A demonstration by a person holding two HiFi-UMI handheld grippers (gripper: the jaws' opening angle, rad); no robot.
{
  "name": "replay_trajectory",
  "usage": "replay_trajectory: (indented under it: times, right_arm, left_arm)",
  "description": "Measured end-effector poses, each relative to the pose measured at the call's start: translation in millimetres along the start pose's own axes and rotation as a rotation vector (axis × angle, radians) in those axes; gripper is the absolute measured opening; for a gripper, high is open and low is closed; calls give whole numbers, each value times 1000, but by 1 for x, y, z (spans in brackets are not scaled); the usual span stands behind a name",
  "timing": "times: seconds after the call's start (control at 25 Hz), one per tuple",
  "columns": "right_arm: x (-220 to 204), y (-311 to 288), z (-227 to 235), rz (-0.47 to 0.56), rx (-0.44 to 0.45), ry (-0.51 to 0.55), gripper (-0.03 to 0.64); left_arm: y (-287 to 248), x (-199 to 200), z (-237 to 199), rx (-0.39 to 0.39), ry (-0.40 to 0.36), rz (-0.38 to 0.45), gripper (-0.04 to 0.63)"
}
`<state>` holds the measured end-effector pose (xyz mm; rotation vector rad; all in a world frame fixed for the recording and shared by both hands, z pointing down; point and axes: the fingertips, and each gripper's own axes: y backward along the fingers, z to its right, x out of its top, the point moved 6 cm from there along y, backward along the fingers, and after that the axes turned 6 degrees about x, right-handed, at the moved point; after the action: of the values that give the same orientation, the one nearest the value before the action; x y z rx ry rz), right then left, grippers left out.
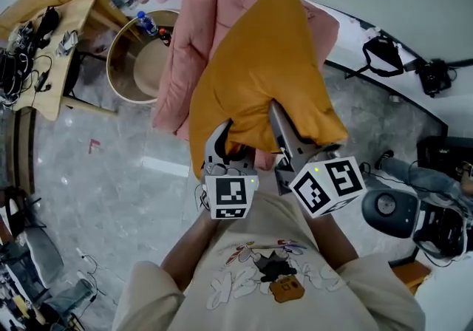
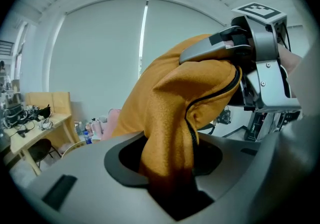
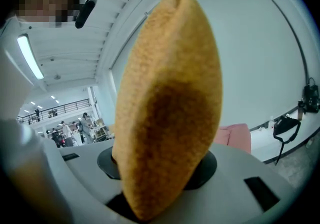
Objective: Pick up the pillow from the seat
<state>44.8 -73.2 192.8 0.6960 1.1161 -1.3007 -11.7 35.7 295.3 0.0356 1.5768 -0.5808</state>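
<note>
Nearest me is the cream T-shirt [image 1: 273, 278] of the person wearing the rig, and just beyond it the two marker cubes. The left gripper [image 1: 222, 146] is clenched on the lower edge of the mustard pillow [image 1: 266, 78], by its black zipper. In the left gripper view the fabric bunches down between the jaws [image 2: 170, 168]. The right gripper [image 1: 282, 130] is clamped on the same edge just beside it, and in its own view the pillow [image 3: 170, 108] stands up out of the jaws, edge-on. The pillow is carried between both grippers in front of the chest, overlapping the pink quilt [image 1: 188, 34] behind. There is bare grey floor [image 1: 111, 189] to the left. A round tub [image 1: 137, 63] and a wooden table [image 1: 63, 34] sit further left, and black gear [image 1: 436, 74] crowds the right.
</note>
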Motion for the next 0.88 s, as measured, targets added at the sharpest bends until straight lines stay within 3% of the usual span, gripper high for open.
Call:
replay_trajectory:
  times: [0.32, 0.56, 0.88]
  right_arm:
    - [32, 19, -24, 96, -30, 72, 207]
    - [41, 19, -56, 161, -26, 113, 209]
    - [49, 32, -67, 193, -34, 147, 212]
  left_arm:
    - [9, 34, -2, -44, -25, 100, 187]
    - [26, 48, -23, -26, -53, 175, 187]
    - [34, 57, -20, -39, -59, 211, 187]
